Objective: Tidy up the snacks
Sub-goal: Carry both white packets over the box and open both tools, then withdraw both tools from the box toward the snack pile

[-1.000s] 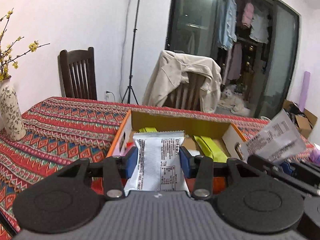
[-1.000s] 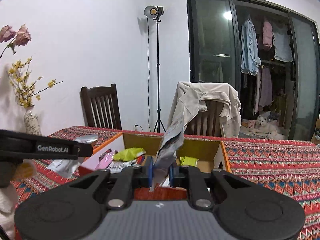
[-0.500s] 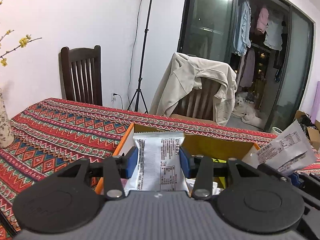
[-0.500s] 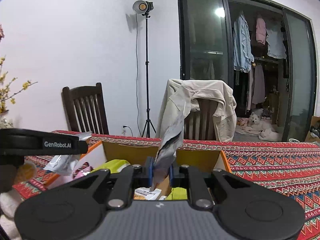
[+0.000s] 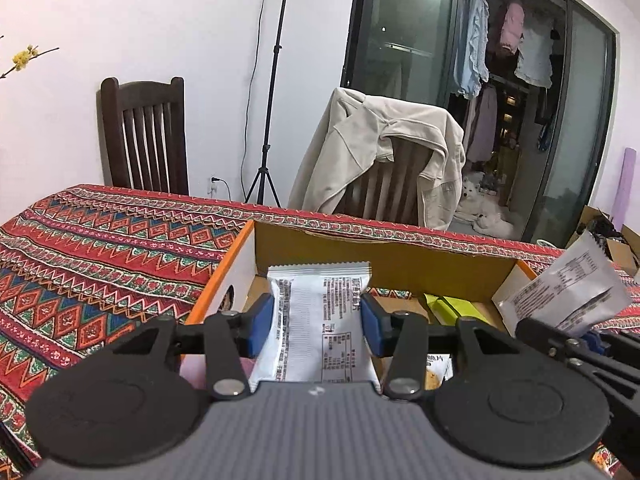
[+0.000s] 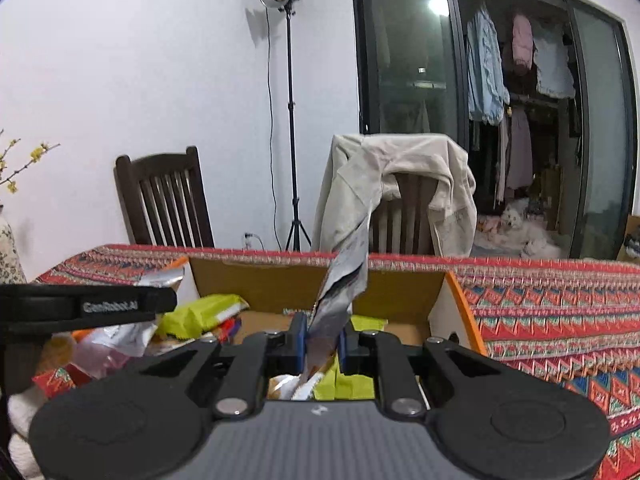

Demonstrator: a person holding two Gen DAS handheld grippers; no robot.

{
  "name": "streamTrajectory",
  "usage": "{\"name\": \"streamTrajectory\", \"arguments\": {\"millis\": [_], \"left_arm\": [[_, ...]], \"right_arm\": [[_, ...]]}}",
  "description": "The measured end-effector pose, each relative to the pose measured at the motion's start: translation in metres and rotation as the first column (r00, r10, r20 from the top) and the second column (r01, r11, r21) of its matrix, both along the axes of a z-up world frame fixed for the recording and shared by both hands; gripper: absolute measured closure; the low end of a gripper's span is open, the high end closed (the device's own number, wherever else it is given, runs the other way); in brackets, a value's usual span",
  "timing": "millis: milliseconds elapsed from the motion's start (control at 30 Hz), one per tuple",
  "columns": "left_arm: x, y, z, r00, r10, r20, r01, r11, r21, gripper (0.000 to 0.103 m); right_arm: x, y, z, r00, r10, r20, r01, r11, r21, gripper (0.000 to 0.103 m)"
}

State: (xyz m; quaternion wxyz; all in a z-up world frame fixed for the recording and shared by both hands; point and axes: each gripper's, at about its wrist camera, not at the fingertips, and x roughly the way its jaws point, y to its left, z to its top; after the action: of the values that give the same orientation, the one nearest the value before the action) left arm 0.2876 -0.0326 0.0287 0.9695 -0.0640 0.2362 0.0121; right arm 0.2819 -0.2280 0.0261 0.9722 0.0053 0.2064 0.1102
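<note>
My left gripper (image 5: 316, 328) holds a white snack packet (image 5: 320, 312) upright by its two side edges. The jaws are opening, and the blue pads still touch the packet. It hangs over the left end of an open cardboard box (image 5: 380, 260) with an orange rim. My right gripper (image 6: 322, 340) is shut on a silvery printed packet (image 6: 344, 280) that sticks up edge-on above the same box (image 6: 260, 280). That packet (image 5: 568, 296) shows at the right edge of the left wrist view. Yellow-green packets (image 6: 200, 316) and other wrappers lie inside the box.
The box stands on a table under a red patterned cloth (image 5: 100, 248). Two chairs stand behind the table, a bare dark one (image 5: 146, 136) and one (image 5: 384, 160) draped with a beige jacket. A light stand (image 6: 292, 120) is against the wall. A white dog (image 6: 520, 228) lies by the glass doors.
Both grippers have moved forward and lower over the box with their packets. The vase has slipped out of the left wrist view. The left jaws stand slightly wider.
</note>
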Motion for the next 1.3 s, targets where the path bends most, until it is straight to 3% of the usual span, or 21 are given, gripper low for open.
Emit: {"name": "streamTrajectory", "arguments": {"millis": [67, 100, 133, 167, 200, 233, 267, 367, 933, 1033, 1300], "left_arm": [[-0.002, 0.0, -0.001, 1.0, -0.014, 0.012, 0.014, 1.0, -0.005, 0.045], [-0.004, 0.0, -0.001, 1.0, -0.017, 0.019, 0.017, 1.0, -0.008, 0.029], [-0.005, 0.001, -0.001, 1.0, -0.01, 0.027, 0.01, 1.0, -0.008, 0.019], [-0.007, 0.001, -0.001, 0.999, 0.006, 0.042, -0.006, 1.0, -0.007, 0.001], [-0.01, 0.001, -0.001, 0.997, 0.026, 0.067, -0.026, 1.0, 0.001, 0.0], [-0.012, 0.0, -0.001, 0.996, 0.031, 0.083, -0.032, 0.999, 0.014, 0.0], [-0.012, -0.001, 0.0, 0.996, 0.024, 0.085, -0.026, 0.999, 0.022, 0.0], [-0.011, 0.0, 0.0, 0.997, 0.021, 0.074, -0.022, 1.0, 0.011, 0.0], [-0.021, 0.001, 0.015, 0.994, 0.03, 0.108, -0.03, 1.0, 0.005, 0.0], [-0.026, 0.003, 0.023, 0.994, 0.024, 0.107, -0.021, 0.999, -0.026, 0.0], [-0.053, 0.003, 0.037, 0.993, 0.021, 0.112, -0.02, 1.0, -0.007, 0.0]], "right_arm": [[0.004, -0.003, -0.004, 1.0, 0.004, -0.026, -0.004, 1.0, 0.01, 0.086], [0.006, -0.005, -0.005, 0.999, -0.002, -0.033, 0.003, 1.0, 0.013, 0.084], [0.007, -0.006, -0.006, 0.999, -0.002, -0.04, 0.003, 1.0, 0.016, 0.071], [0.007, -0.007, -0.006, 0.999, -0.004, -0.046, 0.004, 1.0, 0.019, 0.046], [0.007, -0.008, -0.007, 0.999, -0.008, -0.049, 0.009, 1.0, 0.023, 0.032], [0.007, -0.009, -0.008, 0.999, -0.014, -0.045, 0.015, 1.0, 0.023, 0.011], [0.006, -0.009, -0.008, 0.999, -0.018, -0.037, 0.019, 1.0, 0.019, 0.006], [0.004, -0.009, -0.007, 0.999, -0.026, -0.038, 0.026, 1.0, 0.008, 0.0], [-0.002, -0.007, 0.001, 0.998, -0.06, -0.023, 0.059, 0.998, -0.024, 0.0], [-0.01, -0.009, 0.008, 0.998, -0.065, -0.009, 0.065, 0.998, -0.02, 0.0], [-0.039, -0.013, 0.023, 0.998, -0.069, 0.01, 0.069, 0.996, -0.055, 0.0]]}}
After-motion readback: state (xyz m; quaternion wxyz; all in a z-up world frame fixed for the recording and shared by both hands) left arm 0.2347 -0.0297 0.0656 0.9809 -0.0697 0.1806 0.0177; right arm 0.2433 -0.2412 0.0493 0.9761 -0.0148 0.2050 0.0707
